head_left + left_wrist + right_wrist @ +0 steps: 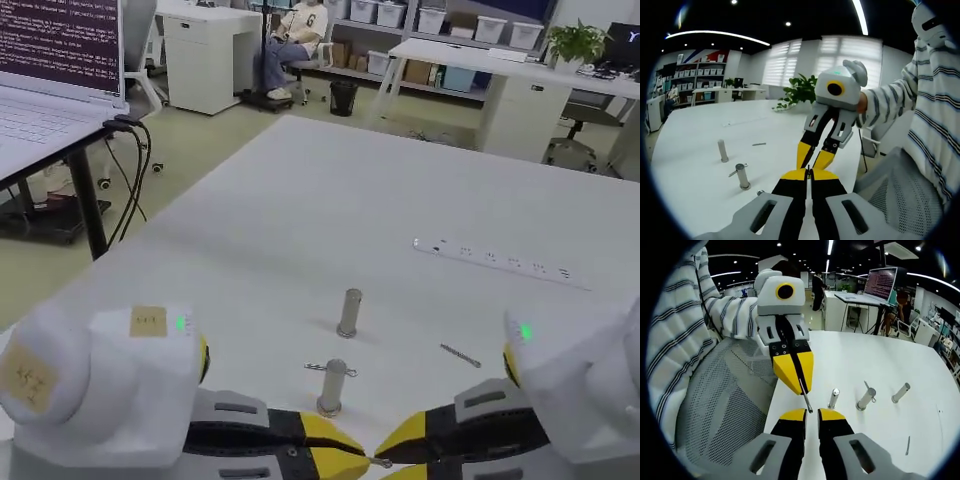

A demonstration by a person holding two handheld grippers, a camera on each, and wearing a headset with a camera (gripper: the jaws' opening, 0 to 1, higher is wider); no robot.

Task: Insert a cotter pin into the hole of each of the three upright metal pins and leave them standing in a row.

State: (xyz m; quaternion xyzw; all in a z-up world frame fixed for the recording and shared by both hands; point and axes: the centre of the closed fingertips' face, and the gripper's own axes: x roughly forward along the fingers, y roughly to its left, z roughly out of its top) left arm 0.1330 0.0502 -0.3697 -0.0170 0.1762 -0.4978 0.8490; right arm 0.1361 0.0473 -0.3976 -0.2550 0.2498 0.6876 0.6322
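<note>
Cotter pin (806,399) juts from the clenched left tongs (801,382). It is thin, straight and dark, and its long axis carries on the line of those jaws toward the right tongs (812,416). Their jaws stand slightly parted, with the pin's free tip just at their gap. Both tongs hang over the near edge of the table (875,355). Just beside that tip stands the nearest metal pin (833,398), upright and bare. The middle pin (331,385) carries a cotter through its hole, and the far pin (349,313) is bare. A spare cotter pin (460,354) lies loose on the table. The left tongs seem best placed to feed the nearest hole.
</note>
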